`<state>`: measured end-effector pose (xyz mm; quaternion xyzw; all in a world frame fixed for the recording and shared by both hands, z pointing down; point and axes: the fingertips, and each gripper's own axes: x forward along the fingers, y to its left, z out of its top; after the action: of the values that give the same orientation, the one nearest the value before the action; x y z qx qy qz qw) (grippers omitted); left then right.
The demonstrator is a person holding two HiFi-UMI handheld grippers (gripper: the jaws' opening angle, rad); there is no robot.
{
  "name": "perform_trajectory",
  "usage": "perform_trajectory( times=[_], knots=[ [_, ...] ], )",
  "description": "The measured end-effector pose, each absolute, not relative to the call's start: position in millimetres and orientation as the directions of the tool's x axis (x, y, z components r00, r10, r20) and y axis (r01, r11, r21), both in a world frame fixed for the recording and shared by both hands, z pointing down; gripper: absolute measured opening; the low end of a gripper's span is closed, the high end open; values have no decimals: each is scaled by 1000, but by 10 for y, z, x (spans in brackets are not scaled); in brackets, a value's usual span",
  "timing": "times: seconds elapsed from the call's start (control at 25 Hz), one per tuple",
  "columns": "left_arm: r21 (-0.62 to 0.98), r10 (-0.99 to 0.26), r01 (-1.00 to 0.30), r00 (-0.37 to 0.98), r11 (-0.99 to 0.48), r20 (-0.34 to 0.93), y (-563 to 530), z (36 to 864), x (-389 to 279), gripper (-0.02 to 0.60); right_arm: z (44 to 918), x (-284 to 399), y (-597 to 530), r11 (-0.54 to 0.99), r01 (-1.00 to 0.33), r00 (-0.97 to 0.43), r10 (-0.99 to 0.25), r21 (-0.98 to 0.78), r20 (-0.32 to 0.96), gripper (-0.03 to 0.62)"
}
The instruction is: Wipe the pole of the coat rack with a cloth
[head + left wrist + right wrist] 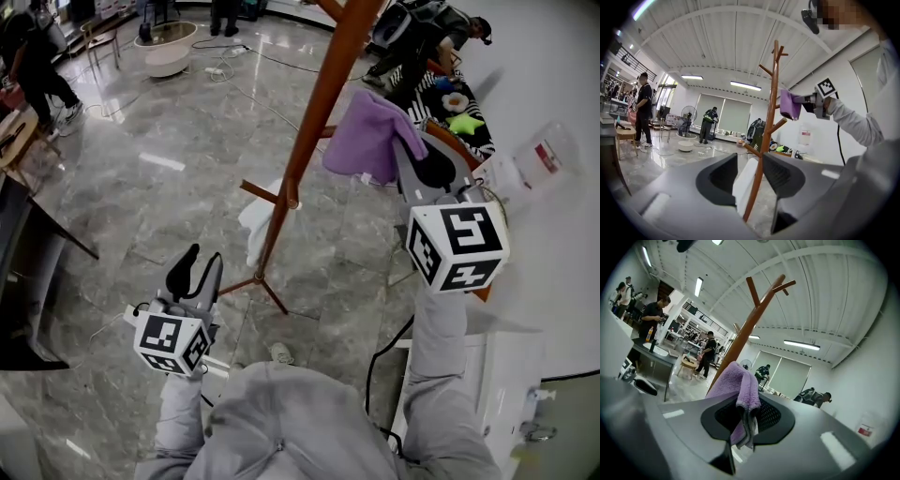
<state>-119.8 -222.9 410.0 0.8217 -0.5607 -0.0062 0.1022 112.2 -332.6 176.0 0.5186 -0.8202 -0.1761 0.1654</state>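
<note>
- Floor (141,169): polished grey marble; the coat rack stands on it on splayed feet
- Coat rack pole (322,103) (769,122) (745,329): brown wood, with short angled pegs branching off along its length and near the top
- White cloth (255,225) (743,183): hangs on the rack low down, beside a lower peg
- Purple cloth (370,136) (790,104) (738,380): held high up, just beside the upper part of the pole on the person's right side; contact with the wood cannot be confirmed. One end is bunched above the jaws, a folded end hangs down between them
- Right gripper (417,164) (743,416): raised to the upper pole, jaws clamped on the purple cloth
- Left gripper (202,267) (750,176): held low near the foot of the rack and apart from it, jaws spread, nothing gripped; the lower pole and the white cloth show through the gap, farther off
</note>
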Motion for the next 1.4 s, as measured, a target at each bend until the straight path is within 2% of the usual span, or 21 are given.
perform_trajectory(
  times=[0.6,0.76,0.96,1.24,1.4],
  knots=[
    [156,-914,-915,391,-372,110,-2256,4069,-1154,173,1612,1969,-3212,242,-869,-256,-966,432,26,55],
    [150,-913,-916,391,-373,119,-2272,4036,-1155,173,1694,1994,-3142,288,-856,-301,-953,430,40,55],
    [140,-914,-921,383,-365,135,-2253,4053,-1157,173,2139,1694,-3062,424,-779,-417,-901,462,124,55],
    [123,-922,-933,354,-338,154,-2166,4067,-1166,173,2741,980,-3110,526,-591,-499,-834,612,235,55],
    [126,-931,-943,325,-308,163,-2127,4081,-1219,172,2894,674,-3183,507,-458,-506,-824,730,254,55]
  ],
)
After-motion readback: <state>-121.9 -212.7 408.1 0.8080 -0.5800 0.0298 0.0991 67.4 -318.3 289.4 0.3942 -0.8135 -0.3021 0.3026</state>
